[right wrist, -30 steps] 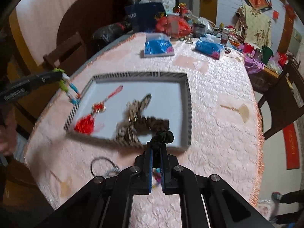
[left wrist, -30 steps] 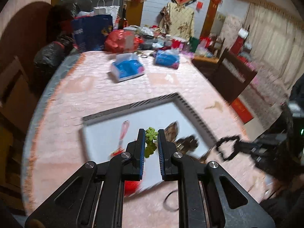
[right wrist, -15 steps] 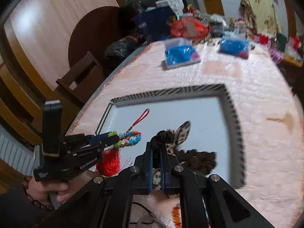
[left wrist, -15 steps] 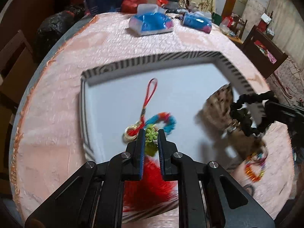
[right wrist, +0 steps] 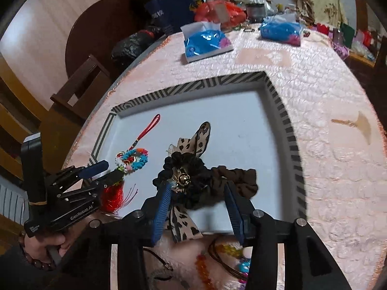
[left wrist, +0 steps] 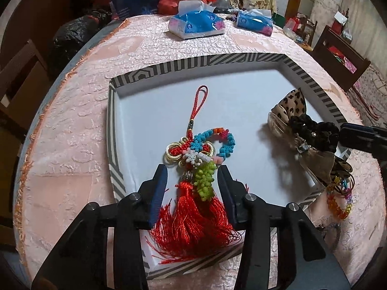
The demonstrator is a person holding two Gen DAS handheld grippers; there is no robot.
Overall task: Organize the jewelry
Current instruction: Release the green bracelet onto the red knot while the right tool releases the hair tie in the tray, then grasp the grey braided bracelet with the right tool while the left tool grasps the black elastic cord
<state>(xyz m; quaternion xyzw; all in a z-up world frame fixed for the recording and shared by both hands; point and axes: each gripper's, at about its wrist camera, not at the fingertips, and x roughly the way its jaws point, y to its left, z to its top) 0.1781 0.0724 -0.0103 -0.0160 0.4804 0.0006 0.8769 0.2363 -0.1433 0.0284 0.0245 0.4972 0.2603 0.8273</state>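
Observation:
A white tray with a striped rim (left wrist: 111, 111) (right wrist: 287, 130) lies on the pink tablecloth. In it lie a red tassel knot (left wrist: 193, 215) (right wrist: 113, 195), a blue, green and orange beaded bracelet (left wrist: 212, 149) (right wrist: 134, 158), a leopard bow (left wrist: 290, 106) (right wrist: 200, 135), a black scrunchie (left wrist: 312, 130) (right wrist: 183, 169) and a brown scrunchie (right wrist: 239, 176). My left gripper (left wrist: 193, 171) (right wrist: 106, 169) is open around the bracelet's green end. My right gripper (right wrist: 197, 191) is open just over the black scrunchie.
Loose bead bracelets and cords (right wrist: 217, 258) (left wrist: 338, 203) lie on the cloth by the tray's near edge. Two blue tissue packs (left wrist: 196, 24) (left wrist: 254, 19) and bags stand at the far side. Chairs (right wrist: 79, 82) (left wrist: 338, 48) ring the table.
Both grippers have opened. The left one has let the beaded bracelet down onto the red tassel knot; the right one has let the black scrunchie down onto the bow in the tray.

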